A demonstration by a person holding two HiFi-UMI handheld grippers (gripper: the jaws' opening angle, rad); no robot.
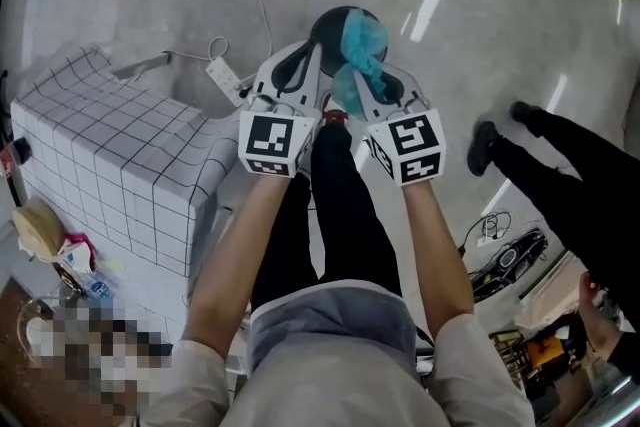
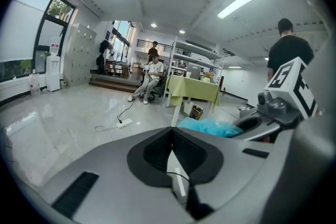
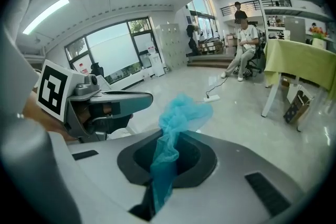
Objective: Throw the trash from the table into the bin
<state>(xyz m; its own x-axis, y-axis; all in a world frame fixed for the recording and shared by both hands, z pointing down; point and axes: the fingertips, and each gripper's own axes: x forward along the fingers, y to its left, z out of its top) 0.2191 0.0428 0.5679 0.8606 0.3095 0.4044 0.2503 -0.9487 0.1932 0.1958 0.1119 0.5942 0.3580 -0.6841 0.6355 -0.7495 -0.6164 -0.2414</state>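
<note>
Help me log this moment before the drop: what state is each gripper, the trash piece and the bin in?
left gripper: shut, nothing between the jaws.
right gripper: shut on the blue mesh net.
blue mesh net: pinched, bunched, sticking out past the jaws.
bin: upright on the floor, below the net.

Open office-lab — lockers (image 2: pixel 79 55), shelving (image 2: pixel 198 56), green-clothed table (image 2: pixel 200 89)
</note>
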